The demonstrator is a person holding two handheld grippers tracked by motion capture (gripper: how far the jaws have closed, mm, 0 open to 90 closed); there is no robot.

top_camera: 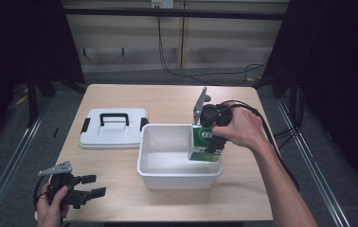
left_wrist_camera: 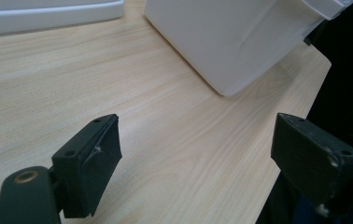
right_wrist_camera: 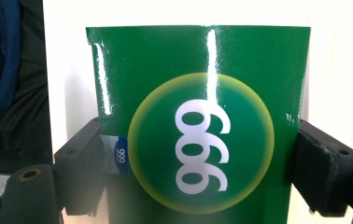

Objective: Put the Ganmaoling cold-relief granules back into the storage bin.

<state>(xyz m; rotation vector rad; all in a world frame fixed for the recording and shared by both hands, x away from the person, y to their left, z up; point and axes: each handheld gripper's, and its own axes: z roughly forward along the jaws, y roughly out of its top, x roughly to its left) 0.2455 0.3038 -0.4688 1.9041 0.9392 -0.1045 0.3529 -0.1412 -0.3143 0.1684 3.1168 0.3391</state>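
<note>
Green box (right_wrist_camera: pixel 198 126), glossy, bears white "999" in a yellow-ringed circle.

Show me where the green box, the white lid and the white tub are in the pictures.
green box (right_wrist_camera: pixel 198 93), right gripper view, its glossy front face.
white lid (top_camera: pixel 113 137), high view, its flat top below the black handle.
white tub (top_camera: pixel 179 178), high view, its near outer wall.

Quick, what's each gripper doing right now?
Left hand-held gripper: open, holding nothing.
Right hand-held gripper: closed on the green box.
</note>
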